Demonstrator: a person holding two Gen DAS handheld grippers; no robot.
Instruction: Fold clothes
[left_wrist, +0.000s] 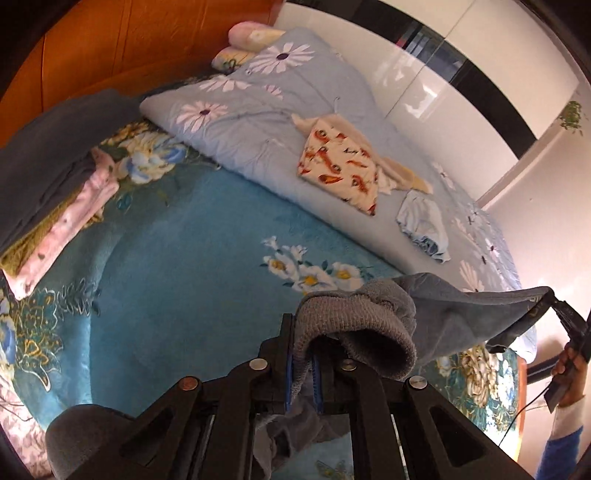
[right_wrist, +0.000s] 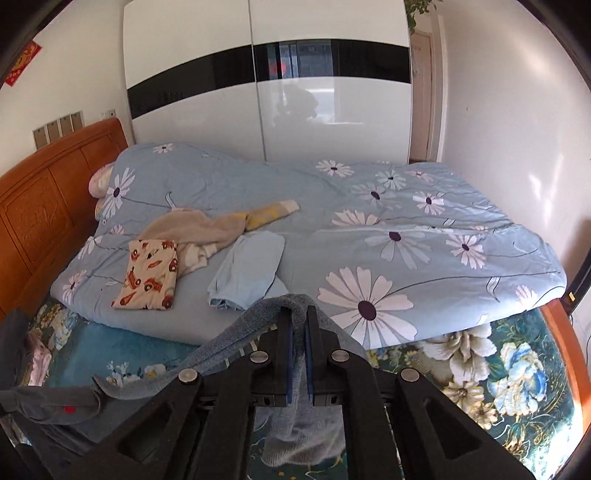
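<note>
Nearest the left camera, the left tongs (left_wrist: 303, 365) were clamped on the ribbed hem of a grey knit garment (left_wrist: 461, 314), and the right tongs (right_wrist: 299, 354) pinched the same cloth at its other end. It hung stretched between them above the teal floral blanket (left_wrist: 184, 240). This looked like the spreading step; next it would probably need lowering flat onto the blanket before any fold. Both tongs angled downward, a hand (left_wrist: 570, 369) showing at the right tongs. Farther off, a folded stack (left_wrist: 55, 192) sat by the headboard, and a car-print garment (right_wrist: 147, 275) lay on the daisy quilt (right_wrist: 406, 240).
</note>
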